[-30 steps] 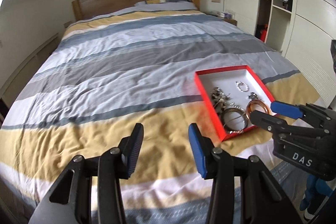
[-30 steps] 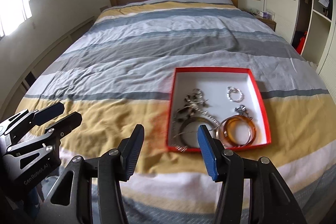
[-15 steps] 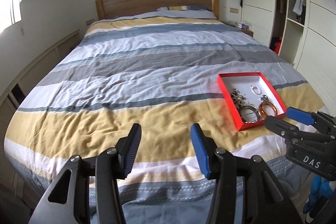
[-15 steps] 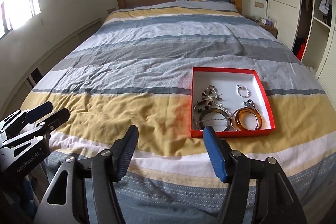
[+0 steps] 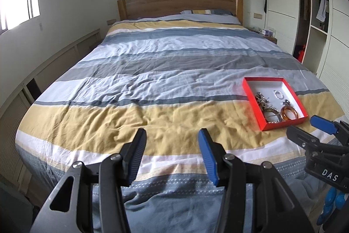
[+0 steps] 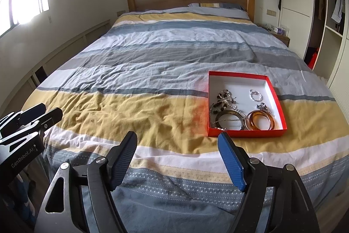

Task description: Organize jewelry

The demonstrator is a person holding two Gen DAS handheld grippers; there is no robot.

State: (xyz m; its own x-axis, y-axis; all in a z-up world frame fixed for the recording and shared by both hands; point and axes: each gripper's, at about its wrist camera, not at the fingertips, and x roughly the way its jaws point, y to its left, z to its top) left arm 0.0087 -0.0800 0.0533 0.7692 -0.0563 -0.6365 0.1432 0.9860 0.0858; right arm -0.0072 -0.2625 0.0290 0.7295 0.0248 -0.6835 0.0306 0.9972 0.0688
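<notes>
While every piece of jewelry in view already lies inside the red box (image 6: 245,132), nothing remains loose on the bed (image 6: 152,84) as far as both views show, so I judge the sorting to be at or near its end. The box sits on the yellow stripe of the duvet near the foot of the bed, toward its right side. Inside it, an amber bangle (image 6: 260,121) lies at the near right corner, just beside a dark metal bangle (image 6: 229,120); a tangle of beaded chain (image 6: 222,100) lies behind the dark one, and a small silver ring-shaped piece (image 6: 255,95) lies apart toward the far right. The pieces are heaped rather than laid out in order, and no lid is visible, so tidying within the box or closing it may be left; I cannot tell which.

The right gripper (image 6: 177,161) hangs over the foot of the bed, near the front of the box but not touching it; its jaws have just been opening, they stand wide apart, and nothing is between them. The left gripper (image 5: 172,156) hovers well to the left of the box, its jaws also parted and empty, after a smaller widening.
</notes>
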